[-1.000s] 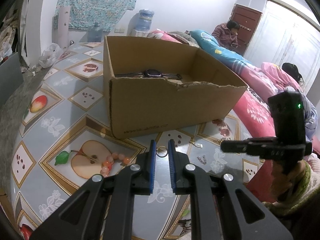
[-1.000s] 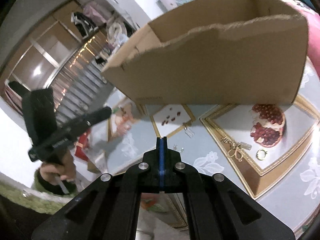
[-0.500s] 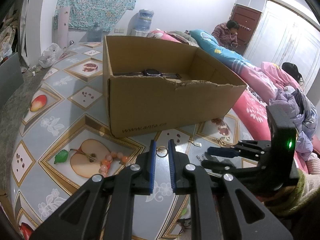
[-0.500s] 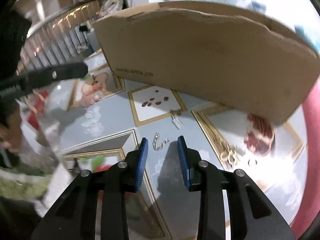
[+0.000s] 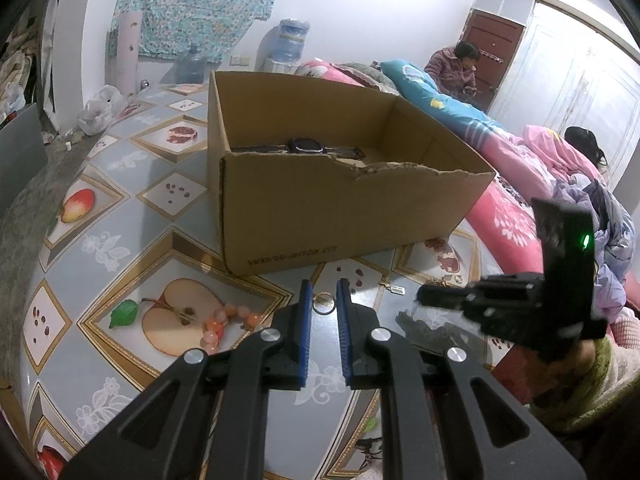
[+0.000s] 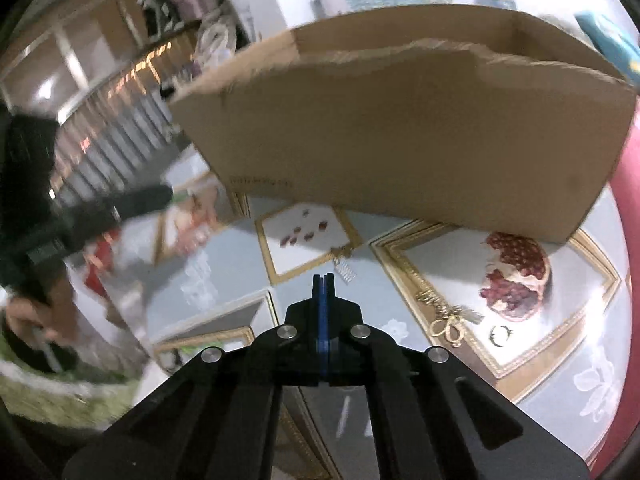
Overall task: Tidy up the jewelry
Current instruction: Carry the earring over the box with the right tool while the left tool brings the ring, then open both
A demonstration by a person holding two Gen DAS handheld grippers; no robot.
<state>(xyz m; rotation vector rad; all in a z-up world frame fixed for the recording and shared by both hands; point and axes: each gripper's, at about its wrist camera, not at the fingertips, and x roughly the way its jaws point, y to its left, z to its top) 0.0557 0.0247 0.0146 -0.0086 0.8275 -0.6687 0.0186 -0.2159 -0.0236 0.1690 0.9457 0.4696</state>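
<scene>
Left wrist view: my left gripper [image 5: 323, 320] nearly closed, empty.
Right gripper [image 6: 323, 280]: pressed together; contents unclear.
Done: watch [image 5: 306, 146] in box [image 5: 340, 216].
Left: ring [image 5: 323, 304], beads [image 5: 224, 324], earrings [image 6: 446, 316].

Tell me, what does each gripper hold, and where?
Left gripper seems to pinch the small ring by its rim. Right gripper is shut; a catch cannot be told.
</scene>
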